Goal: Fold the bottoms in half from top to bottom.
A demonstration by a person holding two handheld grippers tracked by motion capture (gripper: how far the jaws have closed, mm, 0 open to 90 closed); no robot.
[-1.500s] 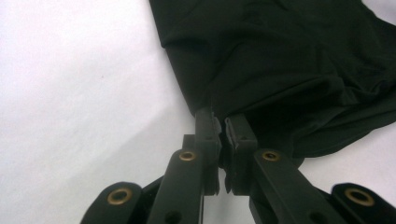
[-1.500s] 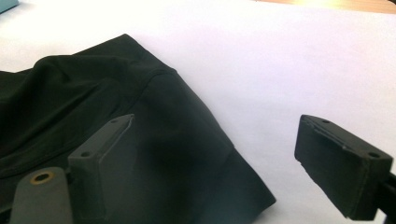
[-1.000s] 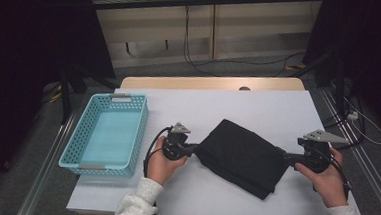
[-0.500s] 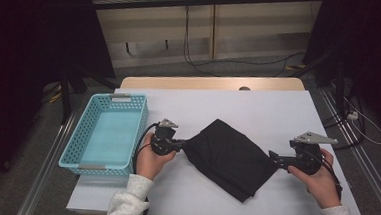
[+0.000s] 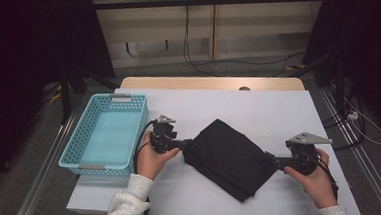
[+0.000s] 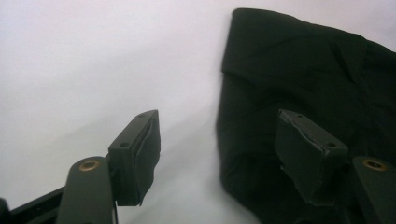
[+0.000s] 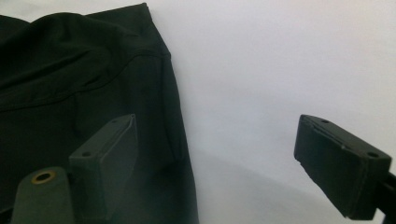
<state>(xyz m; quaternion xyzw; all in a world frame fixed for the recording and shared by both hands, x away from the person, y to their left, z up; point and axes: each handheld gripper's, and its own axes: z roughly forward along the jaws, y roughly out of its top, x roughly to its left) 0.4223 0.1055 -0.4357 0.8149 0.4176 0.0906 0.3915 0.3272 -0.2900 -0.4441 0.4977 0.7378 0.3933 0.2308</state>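
A: What is lying on the table (image 5: 328, 116) right now?

B: I am looking down at a white table. A black cloth (image 5: 228, 157) is lying folded near the middle, set at a slant, with one corner pointing toward my side. A light blue basket (image 5: 80, 151) is sitting at the left edge, well apart from the cloth.

A: Where are the tongs?

B: I am holding the left tongs (image 5: 186, 143) at the cloth's left edge and the right tongs (image 5: 271, 158) at its right edge, both lying low and pointing inward at the cloth.

A: Are the left tongs gripping anything?

B: No. Their jaws have just been opening. In the left gripper view the left tongs (image 6: 217, 154) are standing wide: one pad is hanging over bare table, the other over the cloth (image 6: 308, 74), and the cloth's edge is running between them without being pinched.

A: And the right tongs?

B: In the right gripper view the right tongs (image 7: 215, 161) are also standing apart and holding nothing. One pad is sitting over the cloth (image 7: 79, 79), the other over bare table, with the cloth's hemmed edge lying between them.

A: Is the cloth flat?

B: It is resting on the table with soft folds showing near both edges.
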